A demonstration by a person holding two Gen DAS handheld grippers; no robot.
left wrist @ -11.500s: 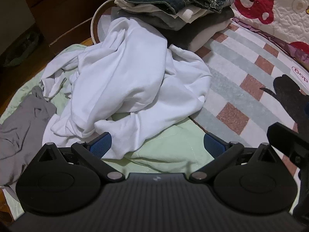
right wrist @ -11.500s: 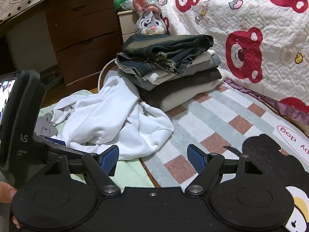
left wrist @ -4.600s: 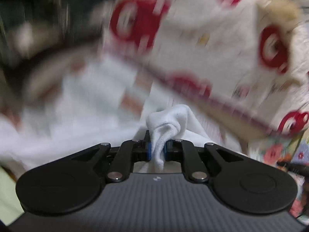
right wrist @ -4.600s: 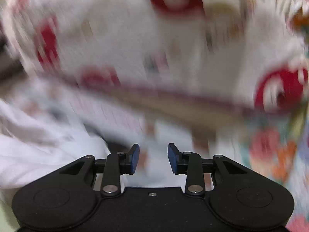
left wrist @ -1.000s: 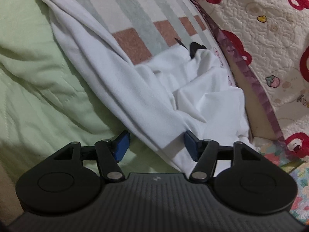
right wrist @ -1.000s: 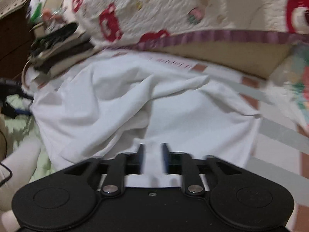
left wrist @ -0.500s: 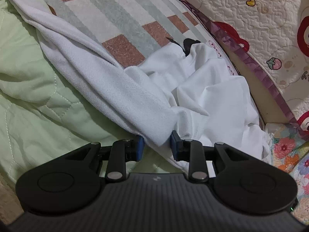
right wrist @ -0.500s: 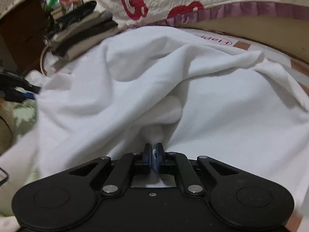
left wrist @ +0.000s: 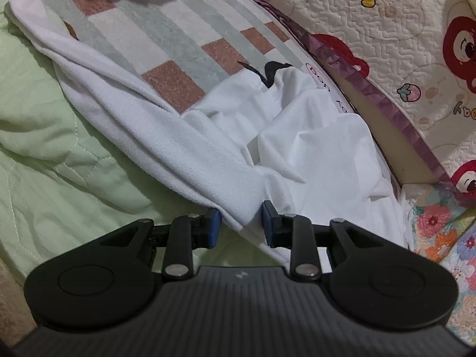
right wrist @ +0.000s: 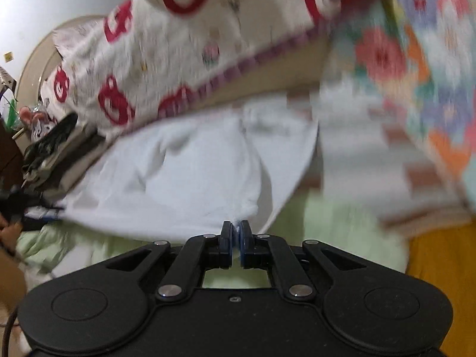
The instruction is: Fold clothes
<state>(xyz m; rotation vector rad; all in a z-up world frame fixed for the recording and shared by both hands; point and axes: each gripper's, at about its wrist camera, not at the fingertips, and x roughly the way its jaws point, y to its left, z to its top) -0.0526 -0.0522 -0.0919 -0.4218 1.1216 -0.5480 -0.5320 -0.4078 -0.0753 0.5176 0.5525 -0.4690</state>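
Checked bedding [left wrist: 166, 29] and one green quilt [left wrist: 59, 160] lay under our work, with one bear-print cover [left wrist: 401, 29] along the far side. We saw one white garment [left wrist: 312, 148] sprawled across checks and quilt. Our left gripper [left wrist: 239, 227] had its two blue pads apart, a thick fold of the garment lying between them. Our right gripper [right wrist: 236, 239] was clenched on a pinch of the same cloth. One clothes stack [right wrist: 59, 154] sat at the blurred left.
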